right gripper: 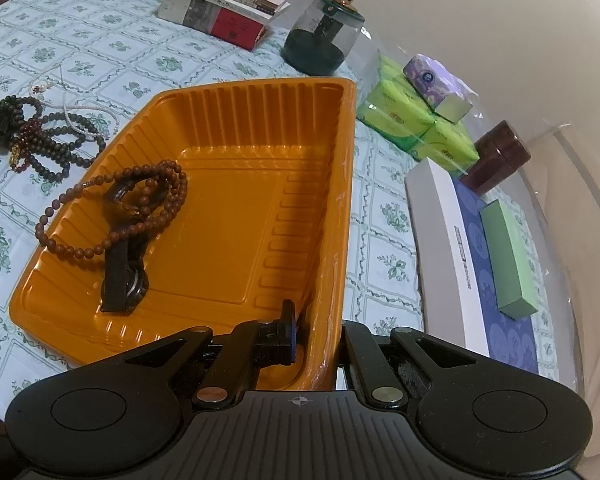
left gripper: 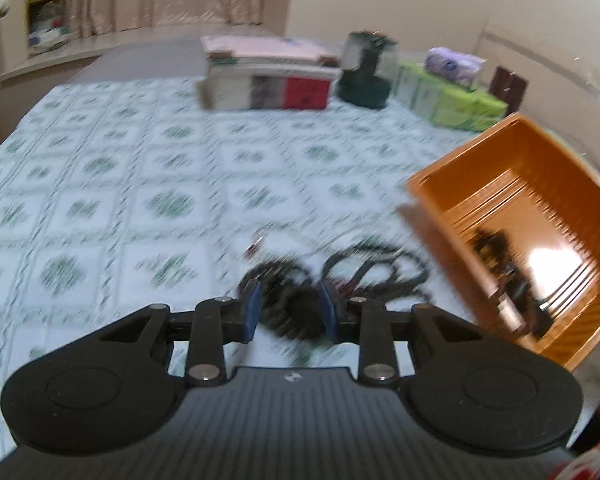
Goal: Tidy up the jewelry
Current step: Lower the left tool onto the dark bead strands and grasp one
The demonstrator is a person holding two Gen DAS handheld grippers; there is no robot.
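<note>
An orange plastic tray (right gripper: 260,84) sits on the floral tablecloth, and my right gripper (right gripper: 318,332) is shut on its near wall, one finger inside and one outside. In the tray lie a brown bead string (right gripper: 140,208), partly draped over the left rim, and a dark strap (right gripper: 120,276). Left of the tray a tangle of dark bead necklaces (right gripper: 48,140) rests on the cloth with a thin white pearl strand (right gripper: 80,116). In the blurred left wrist view my left gripper (left gripper: 290,312) stands open over that tangle (left gripper: 340,272), dark beads showing between its blue pads (left gripper: 252,312). The tray (left gripper: 432,196) is at its right.
At the back of the table are stacked books (right gripper: 224,12) and a glass dome on a dark base (right gripper: 324,36). Green tissue packs (right gripper: 416,128), a brown container (right gripper: 496,156) and a white and blue box (right gripper: 472,252) with a green box (right gripper: 508,256) on it line the right side.
</note>
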